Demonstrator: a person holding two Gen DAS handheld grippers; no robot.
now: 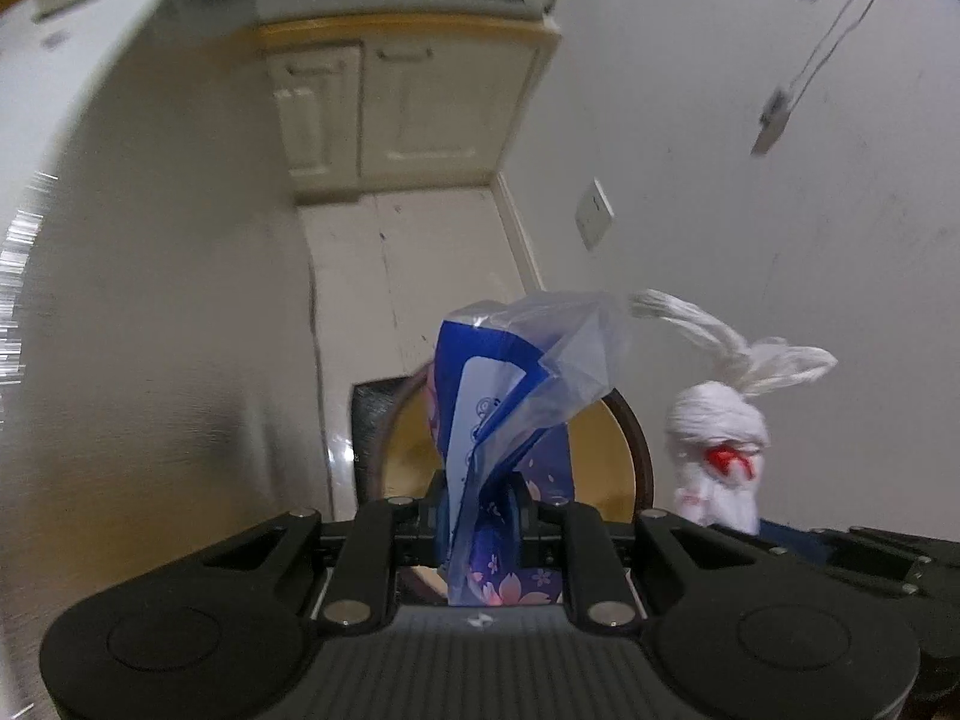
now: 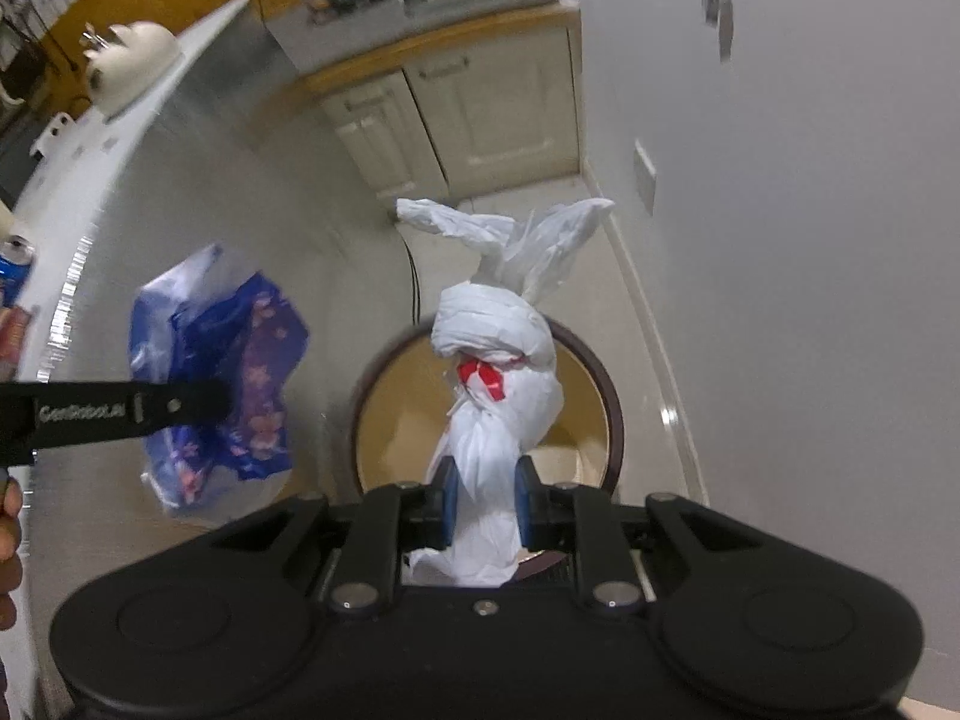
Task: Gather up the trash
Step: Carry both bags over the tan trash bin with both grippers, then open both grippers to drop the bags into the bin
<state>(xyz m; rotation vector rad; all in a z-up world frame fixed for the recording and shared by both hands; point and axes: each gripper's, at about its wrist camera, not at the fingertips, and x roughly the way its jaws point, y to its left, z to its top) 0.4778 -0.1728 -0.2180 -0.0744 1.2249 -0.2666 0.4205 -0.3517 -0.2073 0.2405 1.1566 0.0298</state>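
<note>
A: Is anything readable spotted here?

B: Just one bit. "GenRobot.AI" is printed in pale letters on the black finger of the left gripper [image 2: 198, 405], seen in the right wrist view.

A: And the blue can [image 2: 15, 267] on the counter?

B: Too blurred, no lettering can be made out there.

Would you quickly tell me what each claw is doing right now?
Left claw: closed on the blue floral wrapper.
Right claw: closed on the knotted white bag.
</note>
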